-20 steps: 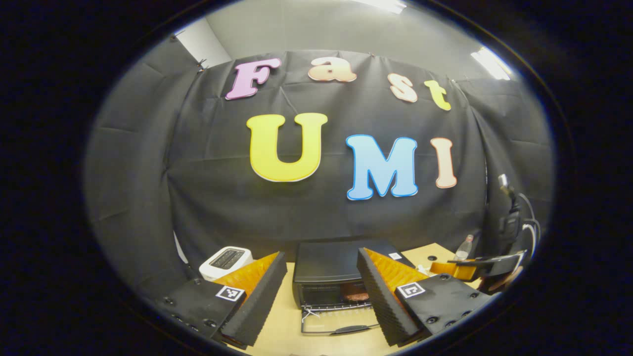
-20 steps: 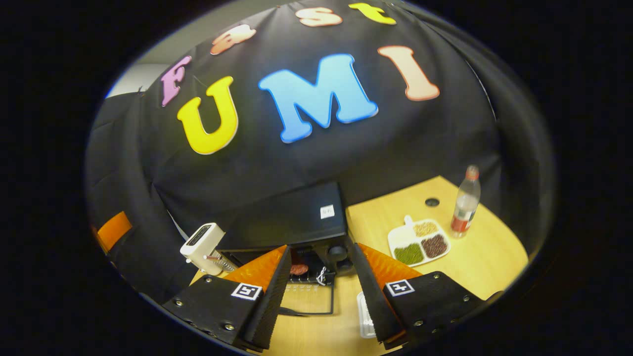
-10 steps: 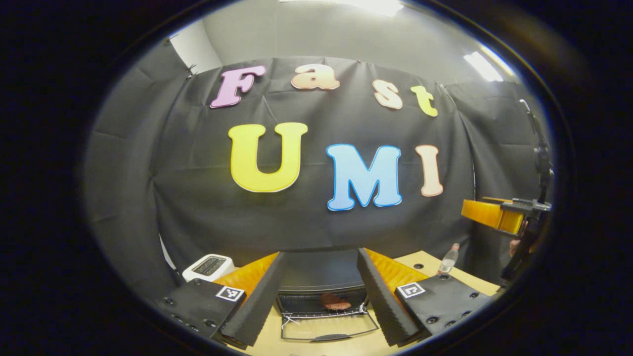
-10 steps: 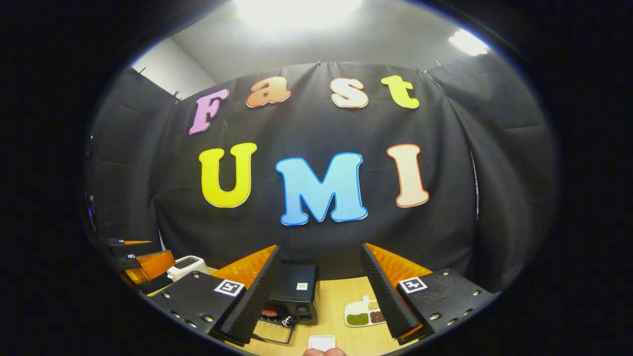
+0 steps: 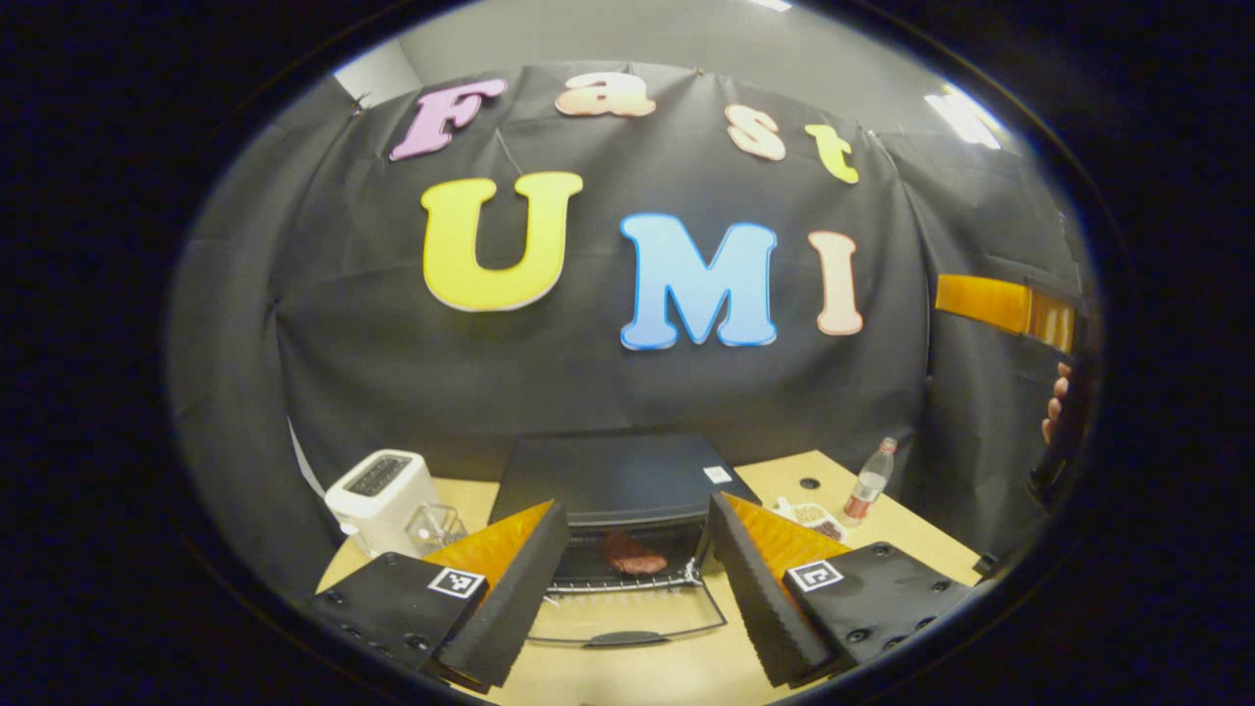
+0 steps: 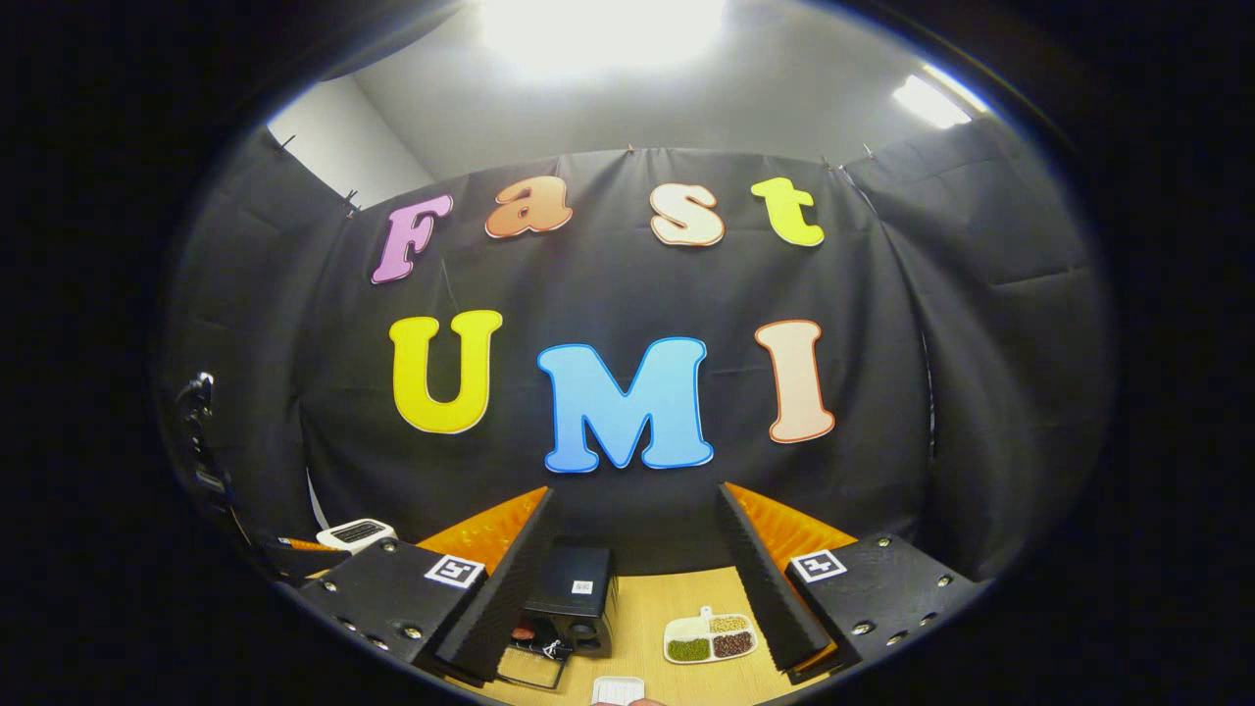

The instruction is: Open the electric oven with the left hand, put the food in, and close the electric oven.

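Observation:
The black electric oven (image 5: 618, 476) stands on the wooden table (image 5: 686, 672) with its glass door (image 5: 627, 620) folded down flat. A brown piece of food (image 5: 634, 556) lies on the rack inside. My left gripper (image 5: 637, 502) is open in front of the oven, above the door, with nothing between its fingers. My right gripper (image 6: 637, 490) is open too, held high and back from the table. From there the oven (image 6: 576, 593) looks small, with the food (image 6: 523, 632) at its mouth. The right gripper's body (image 5: 1000, 302) and a hand (image 5: 1054, 402) appear at the far right of the left gripper view.
A white toaster (image 5: 377, 493) and a clear glass (image 5: 431, 525) stand left of the oven. Right of it are a divided plate of beans (image 6: 708, 639) and a water bottle (image 5: 868, 483). A small white dish (image 6: 618, 689) sits near the table's front.
The left gripper has drawn level with the oven mouth, so the oven top and table show more. The right gripper has risen and backed away; it stays open.

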Tool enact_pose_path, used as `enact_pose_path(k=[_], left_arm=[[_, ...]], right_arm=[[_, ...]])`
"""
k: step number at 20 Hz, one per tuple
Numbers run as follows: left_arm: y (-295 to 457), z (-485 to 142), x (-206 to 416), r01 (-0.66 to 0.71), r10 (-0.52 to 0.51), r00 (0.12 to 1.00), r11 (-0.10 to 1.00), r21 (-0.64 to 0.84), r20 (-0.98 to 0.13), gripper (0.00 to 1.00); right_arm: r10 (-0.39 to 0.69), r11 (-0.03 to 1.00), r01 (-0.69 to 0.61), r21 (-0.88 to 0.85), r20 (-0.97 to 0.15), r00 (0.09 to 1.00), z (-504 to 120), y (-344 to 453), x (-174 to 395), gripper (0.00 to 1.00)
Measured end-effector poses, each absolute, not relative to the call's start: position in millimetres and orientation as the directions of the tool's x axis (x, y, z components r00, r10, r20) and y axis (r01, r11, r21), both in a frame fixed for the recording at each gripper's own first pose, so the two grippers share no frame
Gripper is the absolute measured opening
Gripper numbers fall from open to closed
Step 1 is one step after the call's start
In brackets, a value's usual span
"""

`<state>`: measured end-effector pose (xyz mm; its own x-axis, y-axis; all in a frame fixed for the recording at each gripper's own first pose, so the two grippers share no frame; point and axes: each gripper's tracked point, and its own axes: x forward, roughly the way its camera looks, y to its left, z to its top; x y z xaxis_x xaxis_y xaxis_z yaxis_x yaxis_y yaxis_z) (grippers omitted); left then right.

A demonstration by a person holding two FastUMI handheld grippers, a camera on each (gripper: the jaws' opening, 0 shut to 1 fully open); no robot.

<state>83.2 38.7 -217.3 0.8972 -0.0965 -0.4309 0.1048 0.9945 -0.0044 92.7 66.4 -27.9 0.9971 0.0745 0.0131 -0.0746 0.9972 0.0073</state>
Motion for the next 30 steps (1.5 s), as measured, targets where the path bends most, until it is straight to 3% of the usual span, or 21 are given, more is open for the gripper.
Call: enact_pose_path(k=[1,2,3,4,5,6,7,8,14,24,30], left_arm=[[39.0,-227.9,82.0,0.102,-0.094,0.884,0.995,-0.007,-0.458,0.98],[40.5,-237.8,81.0,0.098,-0.087,0.873,0.995,-0.004,-0.480,1.00],[41.3,-248.6,79.3,0.095,-0.081,0.859,0.996,0.002,-0.506,1.00],[41.7,-261.1,77.0,0.093,-0.076,0.844,0.996,0.006,-0.531,0.96],[41.4,-271.4,74.6,0.093,-0.072,0.831,0.996,0.010,-0.552,1.00],[41.2,-282.7,72.1,0.094,-0.070,0.815,0.995,0.013,-0.575,0.96],[40.0,-294.1,69.4,0.098,-0.071,0.799,0.995,0.013,-0.597,0.96],[39.5,-305.7,65.4,0.099,-0.072,0.780,0.995,0.009,-0.622,1.00],[40.7,-371.0,36.8,0.067,-0.069,0.639,0.997,-0.033,-0.766,0.96],[49.3,-471.9,6.3,0.069,-0.041,0.397,0.997,-0.015,-0.917,1.00],[49.9,-507.4,10.7,0.090,-0.039,0.317,0.996,-0.011,-0.948,0.98]], right_arm=[[0.075,0.997,-0.075,0.011,0.005,0.997,-29.2,64.4,93.3,0.92],[0.070,0.997,-0.070,0.015,-0.004,0.998,-31.1,62.1,96.7,0.98],[0.064,0.998,-0.064,0.023,-0.013,0.998,-35.0,59.1,99.4,0.98],[0.056,0.998,-0.055,0.032,-0.023,0.998,-38.5,57.0,101.3,0.92],[0.050,0.998,-0.048,0.041,-0.032,0.998,-41.8,53.1,101.6,0.92],[0.046,0.998,-0.044,0.048,-0.040,0.998,-44.2,49.7,101.3,0.92],[0.038,0.998,-0.036,0.052,-0.047,0.998,-46.5,46.7,102.1,0.98],[0.033,0.998,-0.030,0.053,-0.054,0.998,-49.3,43.3,104.5,0.98],[0.009,0.997,-0.002,0.072,-0.093,0.996,-62.2,28.5,107.9,0.98],[-0.045,0.996,0.051,0.067,-0.092,0.995,-63.8,2.7,110.8,0.98],[-0.076,0.995,0.083,0.063,-0.101,0.992,-66.7,-7.7,108.2,0.98]])
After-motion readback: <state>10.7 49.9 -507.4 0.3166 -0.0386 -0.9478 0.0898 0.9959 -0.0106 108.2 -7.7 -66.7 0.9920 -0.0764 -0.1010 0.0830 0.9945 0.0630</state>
